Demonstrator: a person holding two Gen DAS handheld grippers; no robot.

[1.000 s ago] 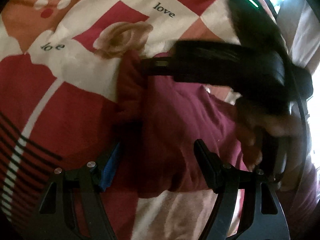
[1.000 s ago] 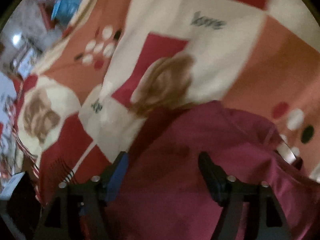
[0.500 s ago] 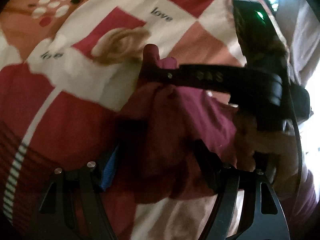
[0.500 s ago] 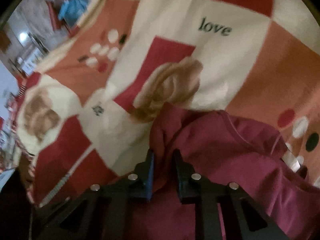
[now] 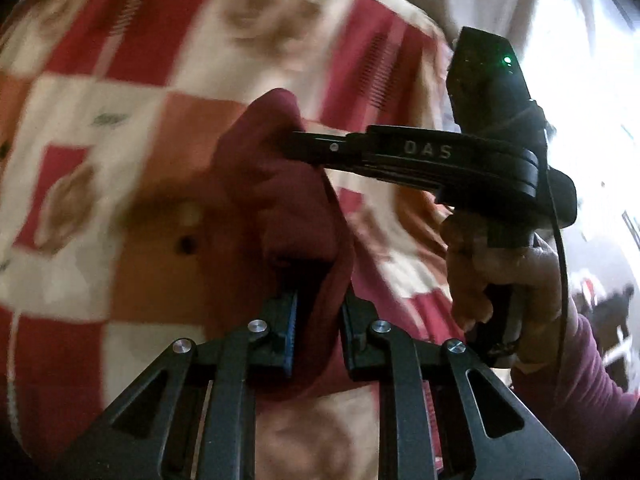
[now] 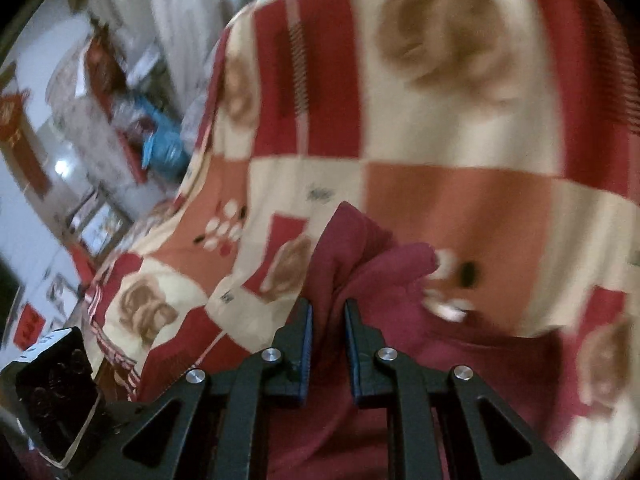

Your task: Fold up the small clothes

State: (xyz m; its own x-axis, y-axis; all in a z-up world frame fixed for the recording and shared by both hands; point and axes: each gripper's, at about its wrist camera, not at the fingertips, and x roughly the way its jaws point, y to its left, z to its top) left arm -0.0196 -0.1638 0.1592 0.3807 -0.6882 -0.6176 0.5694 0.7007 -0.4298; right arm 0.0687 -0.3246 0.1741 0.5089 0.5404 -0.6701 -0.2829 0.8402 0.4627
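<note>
**Garment gripped at two points and raised; the fold not yet laid**

The maroon garment (image 5: 280, 200) is seen bunched and lifted off the patchwork bedspread (image 5: 132, 120), its lower part trailing down onto the cover. The left claw (image 5: 318, 312) is in the act of closing, with a gathered ridge of the cloth pinched between its pads. The right claw (image 6: 328, 320) is clamped on another raised fold of the same garment (image 6: 360, 264); in the left view its tips (image 5: 296, 142) are seen buried in the fabric's upper edge, with the person's hand (image 5: 500, 280) on the grip. It is judged that only the pickup has been made: no flat, squared fold can be seen anywhere. The carrying over, laying down and smoothing are taken to remain. Both views are blurred, so the kind of garment cannot be told.
</note>
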